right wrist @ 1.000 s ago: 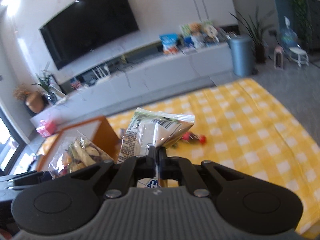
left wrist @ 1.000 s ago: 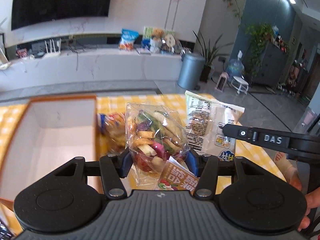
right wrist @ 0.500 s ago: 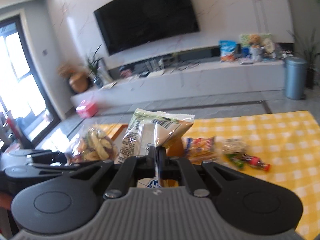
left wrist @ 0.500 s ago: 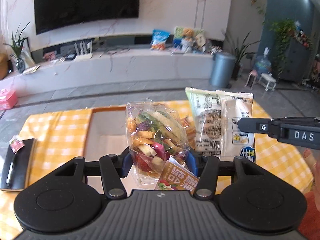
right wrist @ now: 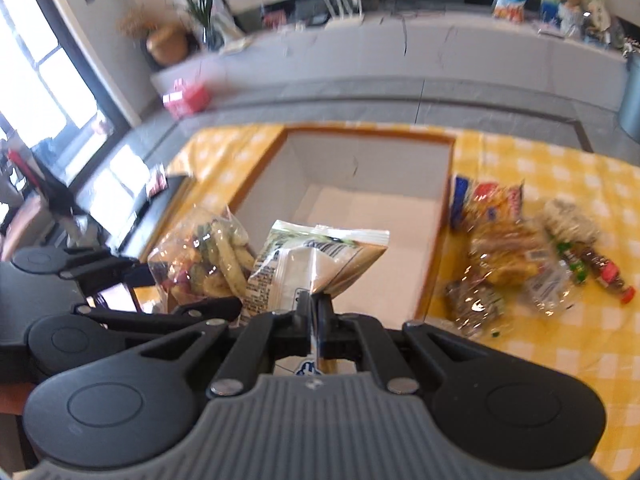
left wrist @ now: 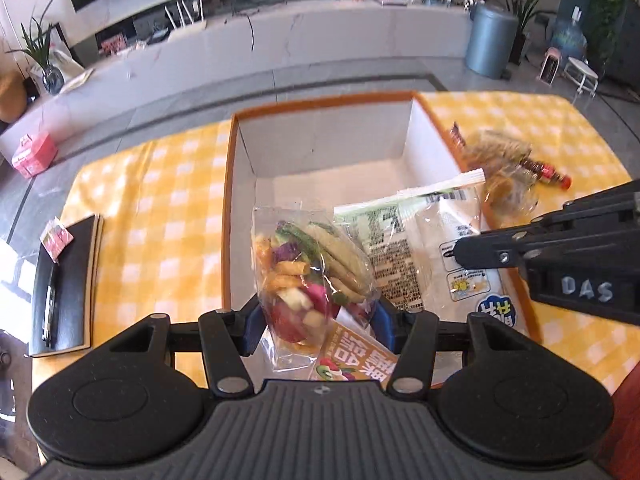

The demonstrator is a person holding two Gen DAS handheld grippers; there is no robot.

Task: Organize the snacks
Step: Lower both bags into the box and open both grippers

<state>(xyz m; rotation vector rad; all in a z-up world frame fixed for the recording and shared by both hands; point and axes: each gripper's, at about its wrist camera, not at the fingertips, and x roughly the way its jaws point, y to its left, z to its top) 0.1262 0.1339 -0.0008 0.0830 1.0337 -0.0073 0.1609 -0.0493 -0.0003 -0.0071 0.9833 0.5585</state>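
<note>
Step in hand: I am carrying two packets at once to the open orange-rimmed box point(left wrist: 320, 140), which I judge to be where the snacks belong.
Left claw point(left wrist: 316, 322): I am gripping the clear bag of dried vegetable crisps point(left wrist: 308, 276) near its bottom end, blue pads pressing its sides.
Right claw point(right wrist: 316, 304): clenched tight on a thin fold of the white snack packet point(right wrist: 316, 260), jaws nearly meeting.
Where the packets are: both are hanging over the near part of the box, just beside each other, above its white floor.
Crisps bag axis: long axis running away from my claw, its sealed top pointing toward the far wall of the box.
White packet axis: long axis also running away from my claw; in the left wrist view it is lying slanted, crimped end toward the box's right wall.
Doing it well: I am judging that each bag should go low before I let go, the crisps to the left, the white packet to the right, lengthwise along the box, so that neither ends up on the rim.
Risk: the two claws are close; letting go one at a time seems safer.
Left on the surface: loose wrapped snacks point(right wrist: 520, 256) on the yellow checked cloth point(left wrist: 160, 208), right of the box.
</note>
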